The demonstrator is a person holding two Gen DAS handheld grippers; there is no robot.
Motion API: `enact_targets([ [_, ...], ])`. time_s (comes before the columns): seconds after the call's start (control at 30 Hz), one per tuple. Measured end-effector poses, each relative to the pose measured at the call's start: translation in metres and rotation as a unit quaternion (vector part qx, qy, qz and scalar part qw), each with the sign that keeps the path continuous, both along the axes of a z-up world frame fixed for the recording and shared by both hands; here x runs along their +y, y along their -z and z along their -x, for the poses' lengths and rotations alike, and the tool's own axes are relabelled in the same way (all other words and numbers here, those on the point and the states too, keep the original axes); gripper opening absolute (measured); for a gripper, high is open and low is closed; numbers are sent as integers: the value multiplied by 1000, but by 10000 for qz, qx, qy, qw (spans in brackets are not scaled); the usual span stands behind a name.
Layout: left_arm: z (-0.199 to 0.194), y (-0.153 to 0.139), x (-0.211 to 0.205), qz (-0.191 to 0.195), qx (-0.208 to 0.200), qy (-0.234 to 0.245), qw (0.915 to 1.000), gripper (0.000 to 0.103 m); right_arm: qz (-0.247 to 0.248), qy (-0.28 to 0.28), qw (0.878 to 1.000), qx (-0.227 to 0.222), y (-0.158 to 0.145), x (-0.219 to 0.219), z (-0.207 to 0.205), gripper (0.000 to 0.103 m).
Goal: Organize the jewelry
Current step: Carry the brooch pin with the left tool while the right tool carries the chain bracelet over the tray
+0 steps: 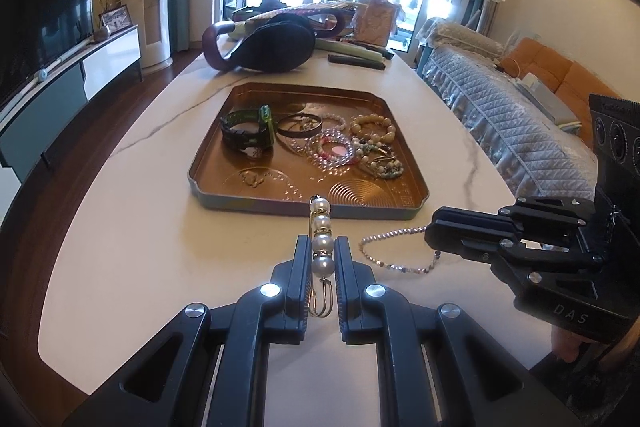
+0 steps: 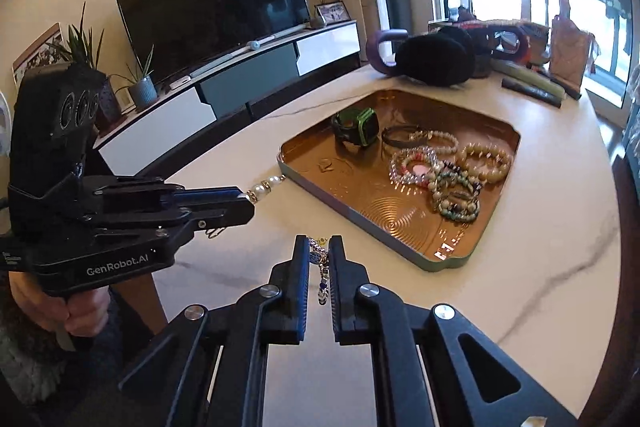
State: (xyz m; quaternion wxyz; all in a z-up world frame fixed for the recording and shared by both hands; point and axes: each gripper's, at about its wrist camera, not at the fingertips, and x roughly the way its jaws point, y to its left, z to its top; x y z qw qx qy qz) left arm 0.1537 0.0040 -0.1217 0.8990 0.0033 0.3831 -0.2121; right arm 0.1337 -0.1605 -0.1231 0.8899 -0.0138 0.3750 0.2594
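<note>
Two handheld black gripping tools meet over a white marbled tabletop (image 1: 120, 247), just in front of a shallow copper-coloured tray (image 1: 256, 187).

The left tool (image 1: 323, 247) is clenched around a pearl brooch pin (image 1: 322, 239): a gold pin strung with four white pearls. The pearls sit between the two fingers, the top pearl pokes forward past the fingertips and reaches the tray's near rim, and the gold clasp loop hangs back between the fingers. In the right wrist view the same left tool (image 2: 250, 201) comes in from the left, with the pearl tip of the pin (image 2: 266, 187) touching the tray's corner (image 2: 288, 179).

The right tool (image 2: 319, 247) is clenched on a thin beaded chain bracelet (image 2: 322, 267), pinched between its fingers. In the left wrist view the right tool (image 1: 430, 233) enters from the right, and the bracelet (image 1: 384, 255) droops from it in a loop onto the tabletop.

Inside the tray lie a green and black watch (image 1: 250, 131), a dark thin bangle (image 1: 300, 125) and a cluster of beaded bracelets (image 1: 352, 147), all toward its far half.

Beyond the tray rests a dark rounded bag (image 1: 272, 47).
</note>
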Motion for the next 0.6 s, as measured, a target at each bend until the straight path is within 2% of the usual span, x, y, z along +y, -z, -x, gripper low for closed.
enact_targets([
  [0.23, 4, -28, -15, -151, -393, 40, 9991, 12, 238, 87, 9987, -434, -30, 2, 9, 8],
  [0.33, 6, -41, -23, -335, -641, 41, 9974, 12, 137, 207, 9983, -534, -43, -5, 10, 9],
  [0.6, -5, -66, -33, -194, -782, 5, 9968, 12, -61, 452, 9954, -840, -76, -18, 0, 8],
])
